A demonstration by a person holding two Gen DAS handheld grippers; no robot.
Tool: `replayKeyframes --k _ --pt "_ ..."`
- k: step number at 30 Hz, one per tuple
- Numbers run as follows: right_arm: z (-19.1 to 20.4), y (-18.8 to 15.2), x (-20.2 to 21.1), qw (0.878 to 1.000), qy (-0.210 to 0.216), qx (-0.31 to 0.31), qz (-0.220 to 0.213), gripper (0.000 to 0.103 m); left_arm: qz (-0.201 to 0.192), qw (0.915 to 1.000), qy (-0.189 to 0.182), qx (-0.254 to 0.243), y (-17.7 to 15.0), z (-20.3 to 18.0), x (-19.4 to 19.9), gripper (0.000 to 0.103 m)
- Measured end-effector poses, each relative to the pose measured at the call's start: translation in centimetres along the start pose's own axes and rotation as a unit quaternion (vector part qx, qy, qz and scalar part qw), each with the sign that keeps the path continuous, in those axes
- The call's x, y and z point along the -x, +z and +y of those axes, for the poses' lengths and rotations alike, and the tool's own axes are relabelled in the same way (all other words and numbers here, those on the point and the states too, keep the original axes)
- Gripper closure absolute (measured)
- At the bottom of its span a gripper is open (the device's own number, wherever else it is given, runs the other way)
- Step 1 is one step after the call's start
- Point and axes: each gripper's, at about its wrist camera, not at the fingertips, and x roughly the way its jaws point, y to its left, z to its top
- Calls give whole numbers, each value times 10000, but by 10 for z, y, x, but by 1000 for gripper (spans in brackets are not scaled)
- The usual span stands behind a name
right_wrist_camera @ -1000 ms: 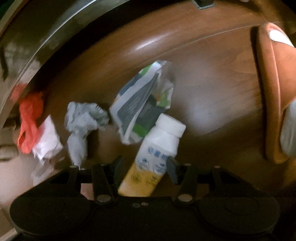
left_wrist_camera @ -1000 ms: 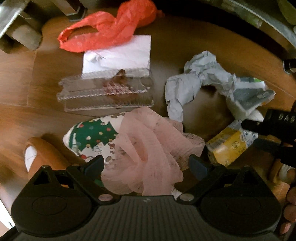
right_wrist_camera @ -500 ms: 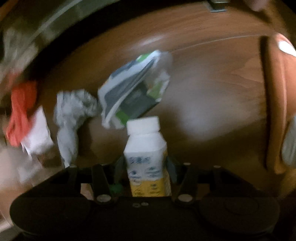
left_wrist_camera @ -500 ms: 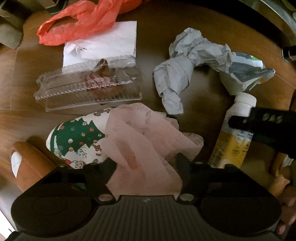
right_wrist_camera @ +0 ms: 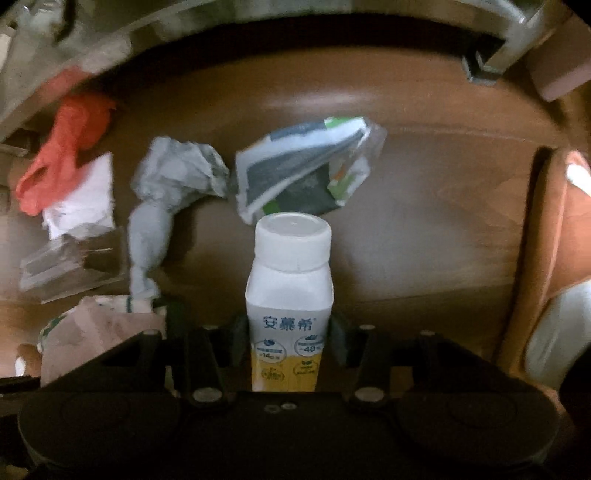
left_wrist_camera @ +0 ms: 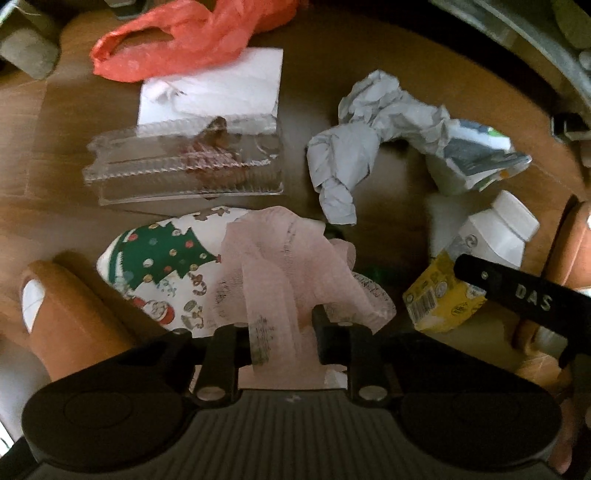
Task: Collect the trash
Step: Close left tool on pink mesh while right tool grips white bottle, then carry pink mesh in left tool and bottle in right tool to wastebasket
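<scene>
My left gripper [left_wrist_camera: 280,332] is shut on a pink net cloth [left_wrist_camera: 284,266], which drapes over a Christmas-print paper cup [left_wrist_camera: 159,266] lying on the wooden floor. My right gripper [right_wrist_camera: 288,332] is shut on a white and yellow drink carton [right_wrist_camera: 290,295] with a white cap, held upright; the carton also shows in the left wrist view [left_wrist_camera: 476,258] under the right gripper's black finger [left_wrist_camera: 517,291]. Crumpled grey paper [left_wrist_camera: 362,155] and a green-grey snack wrapper [right_wrist_camera: 306,166] lie beyond.
A clear plastic clamshell box [left_wrist_camera: 184,162], a white sheet [left_wrist_camera: 214,88] and a red plastic bag [left_wrist_camera: 173,40] lie at the far left. Brown slippers sit at the left [left_wrist_camera: 62,310] and right [right_wrist_camera: 546,240]. A metal curved base [right_wrist_camera: 147,33] runs along the back.
My left gripper closed on the pink net cloth. My right gripper closed on the drink carton and stood it upright.
</scene>
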Motion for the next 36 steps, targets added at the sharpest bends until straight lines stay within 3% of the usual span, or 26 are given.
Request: replayKeyframes --k 11,21,26,36 --pt "-2 -14 115 9950 171 103 -977 59 -802 9963 -266 127 -37 -7 105 83" --pt "-7 -62 245 9776 501 417 -2003 59 -1910 9804 -470 64 -96 -6 215 83" --pt "-11 -92 311 9627 671 608 -2549 59 -2541 9656 -541 -72 -129 -8 270 83" --pt "-1 -122 426 9168 967 1120 -3710 59 -3781 9211 -906 -207 -170 -8 379 83"
